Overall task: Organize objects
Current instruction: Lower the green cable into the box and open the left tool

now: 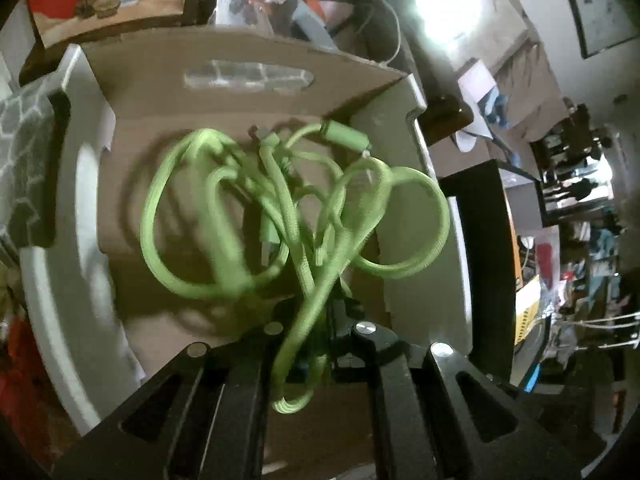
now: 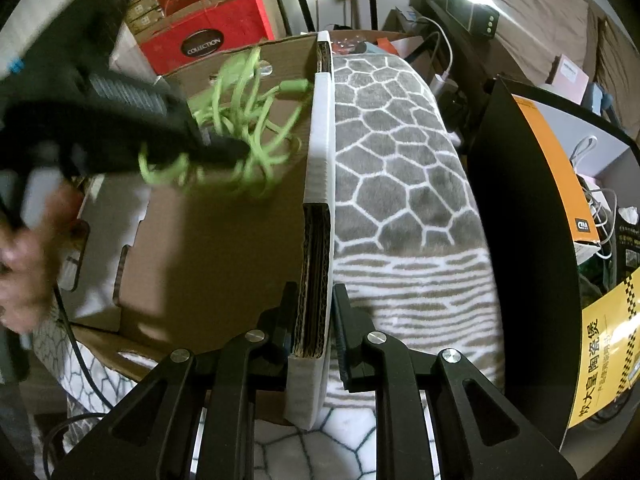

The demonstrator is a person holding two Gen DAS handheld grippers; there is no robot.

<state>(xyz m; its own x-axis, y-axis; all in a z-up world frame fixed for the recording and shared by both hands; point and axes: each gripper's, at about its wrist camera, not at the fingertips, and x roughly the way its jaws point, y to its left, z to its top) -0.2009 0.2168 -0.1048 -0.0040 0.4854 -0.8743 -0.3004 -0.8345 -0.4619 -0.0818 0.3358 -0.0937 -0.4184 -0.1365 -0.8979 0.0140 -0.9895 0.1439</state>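
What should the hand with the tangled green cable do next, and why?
Probably lower a little more and let go. The left gripper is shut on the green cable, whose loops dangle inside the cardboard box, above its floor. The right gripper clamps the box wall, steadying it for the drop.

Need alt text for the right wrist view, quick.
The right gripper clamps the open cardboard box's white-edged side wall. Inside the box, the left gripper holds a tangled lime-green braided cable; a grey patterned blanket lies alongside.
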